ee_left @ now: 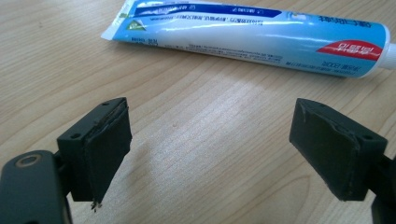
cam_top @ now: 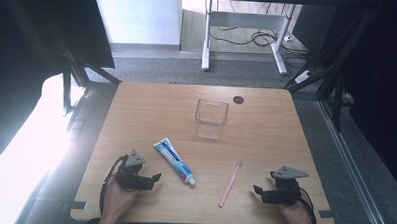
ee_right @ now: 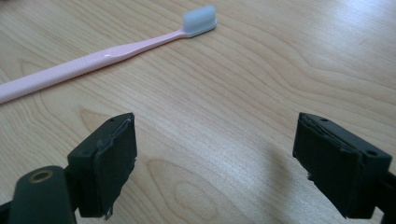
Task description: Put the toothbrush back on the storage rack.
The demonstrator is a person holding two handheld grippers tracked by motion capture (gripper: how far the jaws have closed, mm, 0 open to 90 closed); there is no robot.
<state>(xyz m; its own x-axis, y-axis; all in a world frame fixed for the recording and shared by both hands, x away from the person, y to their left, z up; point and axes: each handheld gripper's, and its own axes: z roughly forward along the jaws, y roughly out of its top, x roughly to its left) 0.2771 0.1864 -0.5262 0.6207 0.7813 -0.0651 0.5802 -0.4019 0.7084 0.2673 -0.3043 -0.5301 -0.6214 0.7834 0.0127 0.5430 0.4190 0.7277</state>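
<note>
Both claws wide open, empty: left claw (cam_top: pixel 156 177), right claw (cam_top: pixel 256 190), near bench (cam_top: pixel 136 105) front edge. Toothpaste tube (cam_top: pixel 175 161), pink toothbrush (cam_top: pixel 230 183) between them; clear cup (cam_top: pixel 211 119) mid-bench. Judgement: grip tube mid-body, brush mid-handle.

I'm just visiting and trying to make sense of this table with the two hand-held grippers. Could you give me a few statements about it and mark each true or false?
1. The pink toothbrush with white bristles lies flat on the light wooden table. True.
2. The blue-and-white toothpaste tube stands inside the clear plastic cup. False: it lies on the table, nearer the person than the cup, which looks empty.
3. The left gripper is open, holding nothing. True.
4. The right gripper is clamped on the toothbrush. False: its jaws stand apart, and the toothbrush lies beyond them, untouched.
5. The toothpaste tube lies between the left gripper and the toothbrush. True.
</note>
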